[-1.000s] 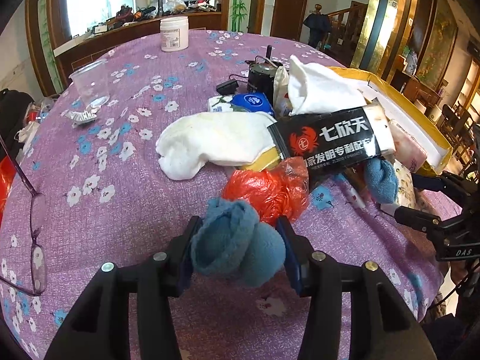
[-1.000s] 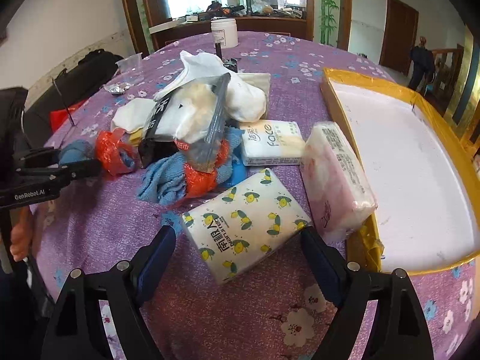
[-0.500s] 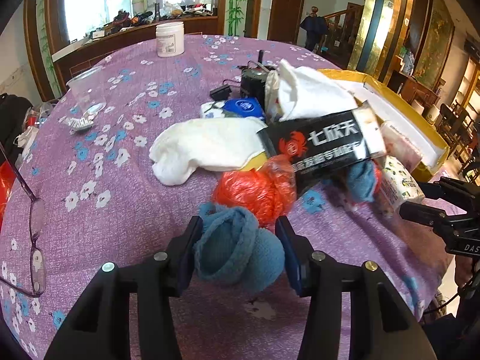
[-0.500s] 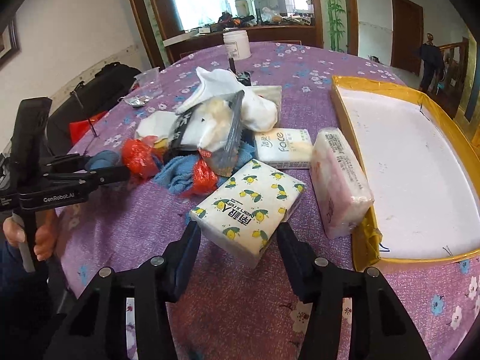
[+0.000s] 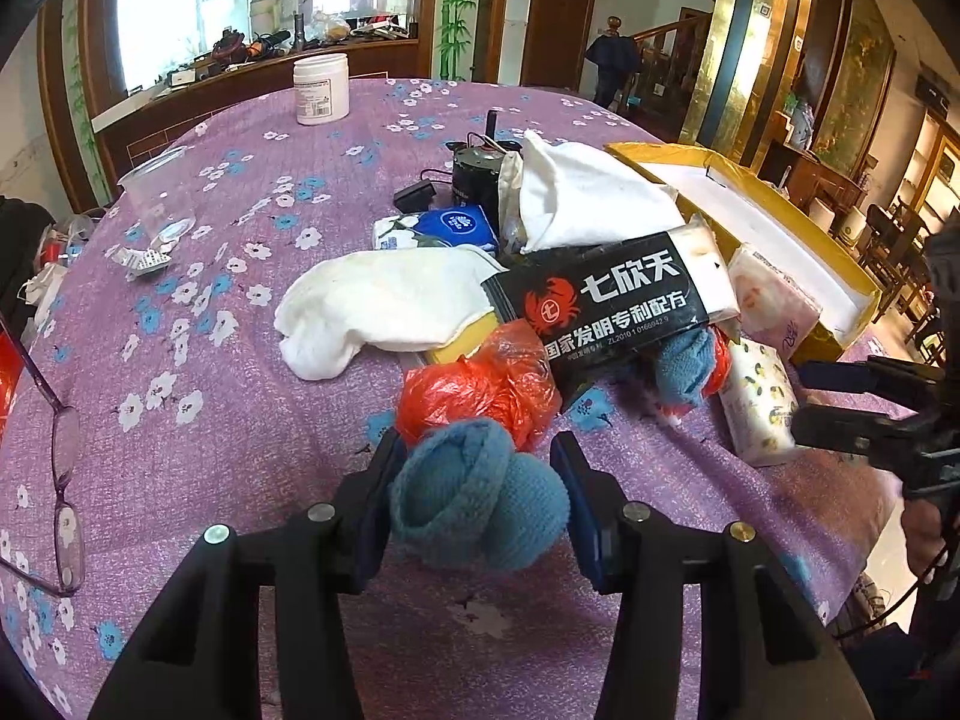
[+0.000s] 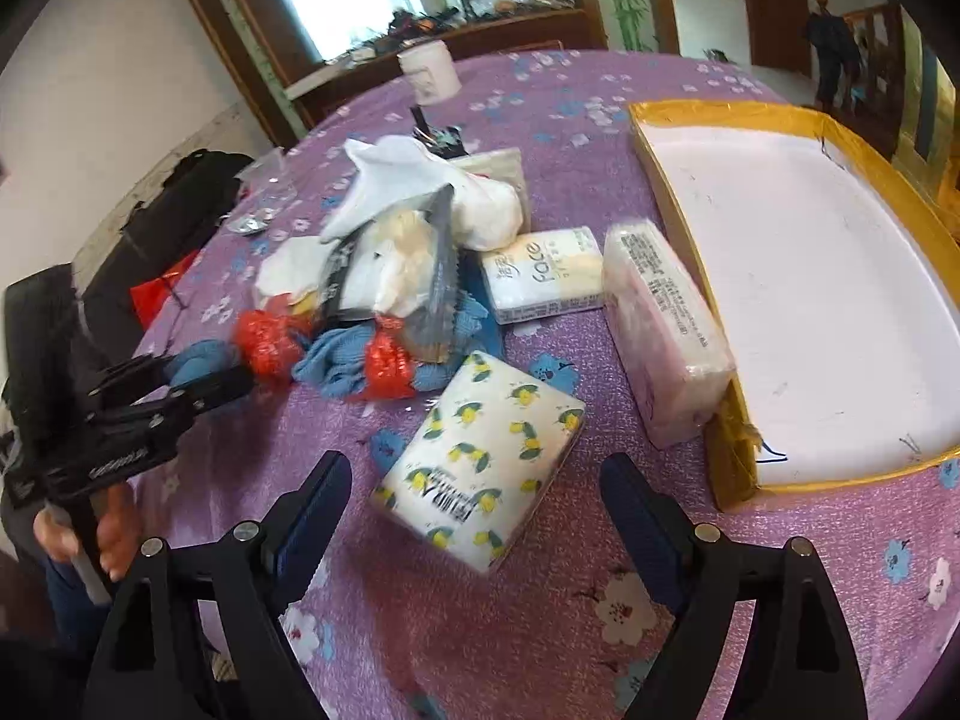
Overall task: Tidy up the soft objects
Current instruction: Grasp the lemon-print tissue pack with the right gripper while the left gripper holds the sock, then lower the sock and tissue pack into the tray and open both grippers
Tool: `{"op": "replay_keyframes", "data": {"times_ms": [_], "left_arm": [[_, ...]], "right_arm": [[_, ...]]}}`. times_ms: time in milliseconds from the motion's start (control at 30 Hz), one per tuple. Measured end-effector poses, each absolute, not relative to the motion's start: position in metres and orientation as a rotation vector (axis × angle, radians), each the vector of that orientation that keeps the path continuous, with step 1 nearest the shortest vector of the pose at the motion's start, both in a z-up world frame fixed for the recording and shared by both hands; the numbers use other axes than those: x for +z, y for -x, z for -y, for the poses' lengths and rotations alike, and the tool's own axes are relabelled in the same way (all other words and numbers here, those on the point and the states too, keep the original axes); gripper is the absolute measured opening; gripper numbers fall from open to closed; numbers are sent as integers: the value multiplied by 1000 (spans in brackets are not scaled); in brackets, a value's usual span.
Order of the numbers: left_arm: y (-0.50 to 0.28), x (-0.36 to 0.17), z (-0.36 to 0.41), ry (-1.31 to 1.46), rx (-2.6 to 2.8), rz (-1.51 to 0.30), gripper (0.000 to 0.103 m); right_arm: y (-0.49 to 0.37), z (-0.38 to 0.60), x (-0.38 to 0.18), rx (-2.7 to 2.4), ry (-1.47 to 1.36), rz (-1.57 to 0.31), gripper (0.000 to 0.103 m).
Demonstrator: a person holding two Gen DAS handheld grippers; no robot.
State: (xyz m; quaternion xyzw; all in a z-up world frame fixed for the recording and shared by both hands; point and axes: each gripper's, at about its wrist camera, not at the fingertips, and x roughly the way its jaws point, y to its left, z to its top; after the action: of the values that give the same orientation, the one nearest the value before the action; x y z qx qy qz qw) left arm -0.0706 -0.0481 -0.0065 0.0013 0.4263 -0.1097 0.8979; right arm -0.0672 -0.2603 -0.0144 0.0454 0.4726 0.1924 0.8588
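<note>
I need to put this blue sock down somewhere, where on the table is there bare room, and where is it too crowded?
Bare cloth lies left of the white towel, between it and the glasses. The gold-rimmed tray looks bare inside. It is crowded around the black packet, red bag and lemon tissue pack.

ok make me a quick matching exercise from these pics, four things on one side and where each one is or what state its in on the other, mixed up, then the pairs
Things
1. blue sock roll
2. lemon-print tissue pack
3. pink tissue pack
4. white jar

Places or states
A. lying against the outer wall of the yellow-rimmed tray
B. standing upright at the far side of the table
C. clamped between the left gripper's fingers
D. lying between the right gripper's wide-open fingers, not pinched

Pairs: 1-C, 2-D, 3-A, 4-B
</note>
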Motion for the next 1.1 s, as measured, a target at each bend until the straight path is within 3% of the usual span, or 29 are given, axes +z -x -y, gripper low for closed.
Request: {"op": "replay_keyframes", "data": {"times_ms": [33, 67, 100, 267, 767, 1100], "left_arm": [[71, -6, 48, 1, -230, -881, 49], [70, -7, 48, 2, -232, -881, 49], [71, -7, 49, 4, -233, -881, 49], [73, -5, 54, -2, -246, -876, 49], [70, 25, 94, -39, -337, -836, 49], [37, 54, 164, -77, -449, -821, 49]], "right_arm": [[64, 255, -18, 386, -80, -1005, 87], [62, 250, -23, 373, -75, -1014, 72], [62, 245, -25, 367, -46, -1014, 68], [71, 247, -18, 381, -20, -988, 59], [93, 302, 24, 442, -156, -836, 58], [68, 362, 45, 348, -250, -773, 58]]}}
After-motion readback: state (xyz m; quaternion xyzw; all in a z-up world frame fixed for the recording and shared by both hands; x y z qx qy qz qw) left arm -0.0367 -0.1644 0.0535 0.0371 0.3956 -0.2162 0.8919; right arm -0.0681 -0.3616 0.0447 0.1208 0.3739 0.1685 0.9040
